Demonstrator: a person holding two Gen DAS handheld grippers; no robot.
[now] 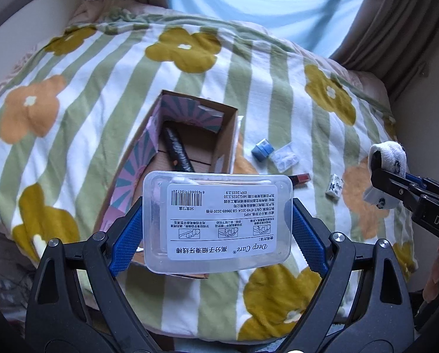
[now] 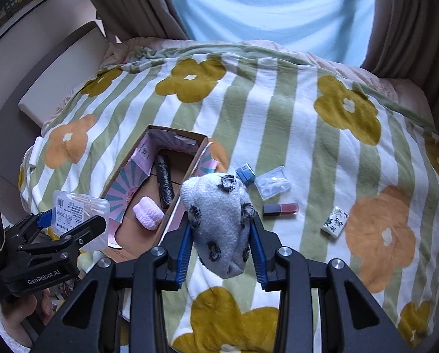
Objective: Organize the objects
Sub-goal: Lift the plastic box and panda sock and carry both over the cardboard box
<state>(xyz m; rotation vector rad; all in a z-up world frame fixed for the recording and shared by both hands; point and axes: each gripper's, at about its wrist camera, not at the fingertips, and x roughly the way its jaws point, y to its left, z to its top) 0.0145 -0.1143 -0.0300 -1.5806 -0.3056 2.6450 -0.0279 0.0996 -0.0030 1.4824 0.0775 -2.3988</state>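
left wrist view: the left claw (image 1: 218, 223) stood wide, its blue pads clamped on the short sides of a clear floss-pick box (image 1: 218, 223), label up, hanging just above the near end of the open cardboard box (image 1: 225, 135) on the flowered bed blanket (image 1: 101, 73). a dark roll (image 1: 178, 150) lay inside. to do this step well, i judged the floss-pick box should be carried further over the opening and lowered flat before the pads let go, keeping clear of the near wall. this view hid the box's near floor behind the load.

right wrist view: the right claw (image 2: 220, 235) was nearly closed, pinching a grey patterned sock (image 2: 219, 220) right of the cardboard box. only here showed a pink bundle (image 2: 148, 213) already in the box. a blue block (image 2: 245, 173), clear case (image 2: 273, 186), lip tint (image 2: 281, 209) and small printed box (image 2: 334, 221) lay loose further right.
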